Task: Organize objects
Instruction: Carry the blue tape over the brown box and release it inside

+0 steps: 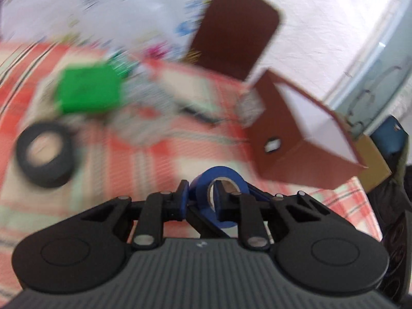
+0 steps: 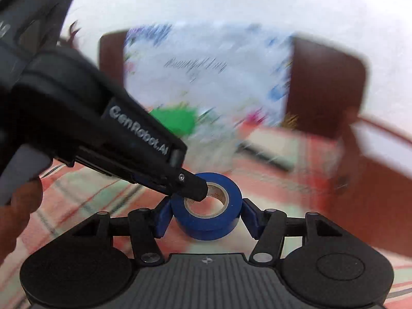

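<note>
A blue tape roll lies flat between the blue pads of my right gripper, which touch it on both sides. My left gripper comes in from the upper left, with one finger down in the roll's hole. In the left wrist view my left gripper is shut on the wall of the blue tape roll, one finger inside the ring and one outside. A black tape roll lies on the checked cloth at the left, and a blurred green object lies beyond it.
An open brown box with a white inside stands at the right on the red checked cloth. A brown chair back and a white printed bag stand behind. A hand holds the left gripper.
</note>
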Demonstrator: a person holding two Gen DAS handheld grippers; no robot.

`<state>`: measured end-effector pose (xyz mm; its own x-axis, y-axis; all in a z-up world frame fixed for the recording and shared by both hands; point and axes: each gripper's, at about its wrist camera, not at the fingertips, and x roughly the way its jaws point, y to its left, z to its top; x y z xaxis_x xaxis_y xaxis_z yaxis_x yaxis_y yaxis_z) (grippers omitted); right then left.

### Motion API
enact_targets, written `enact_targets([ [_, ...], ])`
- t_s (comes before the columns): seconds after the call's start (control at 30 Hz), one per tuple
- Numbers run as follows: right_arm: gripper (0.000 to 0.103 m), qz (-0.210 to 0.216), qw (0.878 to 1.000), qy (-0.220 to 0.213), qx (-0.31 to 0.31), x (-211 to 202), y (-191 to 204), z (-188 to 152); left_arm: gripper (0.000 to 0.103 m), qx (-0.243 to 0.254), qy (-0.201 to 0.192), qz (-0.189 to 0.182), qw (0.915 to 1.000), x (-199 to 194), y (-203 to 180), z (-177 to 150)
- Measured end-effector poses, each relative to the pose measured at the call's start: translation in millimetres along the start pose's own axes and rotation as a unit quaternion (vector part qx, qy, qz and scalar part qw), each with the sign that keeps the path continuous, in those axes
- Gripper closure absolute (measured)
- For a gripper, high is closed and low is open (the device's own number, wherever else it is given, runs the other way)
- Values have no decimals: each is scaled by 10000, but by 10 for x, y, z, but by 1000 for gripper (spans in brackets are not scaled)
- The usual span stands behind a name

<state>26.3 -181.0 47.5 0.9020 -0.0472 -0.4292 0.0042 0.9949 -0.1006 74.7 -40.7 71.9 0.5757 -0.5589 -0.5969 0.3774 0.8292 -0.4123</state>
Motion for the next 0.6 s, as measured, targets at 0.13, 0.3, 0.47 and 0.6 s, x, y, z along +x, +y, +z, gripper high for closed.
enact_targets([
  [0.13,46,-768,9950,-634,-35,-340,-455,134,81,608,-309,-486,9965,102,-702,277],
  [0.3,46,-1546,9837,-907,170,-561,-1199,171,81,1193,-298,-941,9880,562,-1497,464],
  [0.47,46,-1976,9762,-701,555,-527,-1911,67,81,1450,-116,-1063,9836,1144,-2002,515],
  [0.6,32,-2126,9717,-470,913,-470,-2197,-55,79,1613,130,-831,9833,1331,-2114,410],
])
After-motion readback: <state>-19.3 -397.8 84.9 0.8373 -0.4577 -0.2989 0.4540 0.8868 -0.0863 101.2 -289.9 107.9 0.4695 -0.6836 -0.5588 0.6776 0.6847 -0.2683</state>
